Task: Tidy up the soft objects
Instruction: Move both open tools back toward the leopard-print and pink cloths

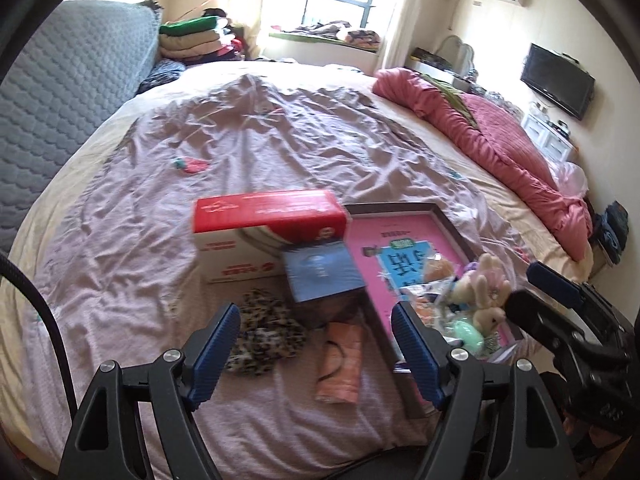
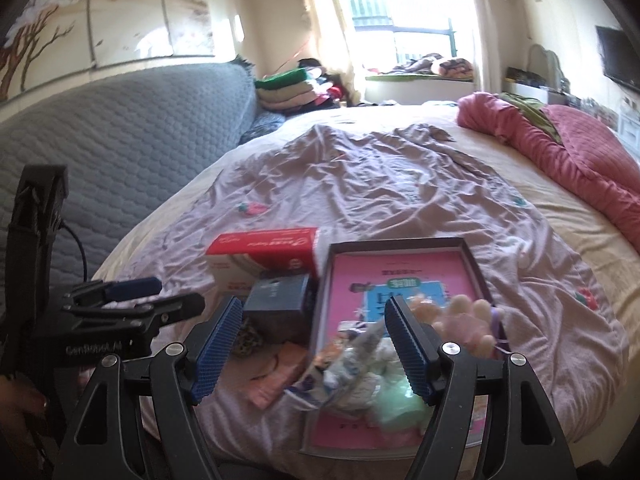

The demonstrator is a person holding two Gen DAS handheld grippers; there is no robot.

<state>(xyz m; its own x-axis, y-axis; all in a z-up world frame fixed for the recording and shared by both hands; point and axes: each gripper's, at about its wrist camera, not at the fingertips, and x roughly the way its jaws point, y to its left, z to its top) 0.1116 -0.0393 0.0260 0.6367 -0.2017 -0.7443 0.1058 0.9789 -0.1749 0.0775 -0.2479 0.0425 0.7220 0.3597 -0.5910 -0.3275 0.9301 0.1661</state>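
Note:
A shallow dark-rimmed tray [image 1: 448,222] [image 2: 468,250] with a pink printed bottom lies on the bed. In it are small plush rabbits [image 1: 486,284] [image 2: 468,320], a mint soft piece [image 1: 466,330] [image 2: 400,404] and wrapped small items [image 2: 356,360]. A leopard-print scrunchie [image 1: 264,330] [image 2: 248,340] and a pink packet [image 1: 340,364] [image 2: 276,372] lie on the sheet left of the tray. My left gripper [image 1: 316,352] is open above the packet. My right gripper [image 2: 312,348] is open over the tray's near left part. Both are empty.
A red-and-white box [image 1: 268,232] [image 2: 264,256] and a blue box [image 1: 320,274] [image 2: 278,296] stand behind the scrunchie. A rumpled lilac sheet [image 1: 260,140] covers the bed. A pink quilt [image 1: 500,140] lies along the right side and a grey headboard [image 1: 60,100] is on the left.

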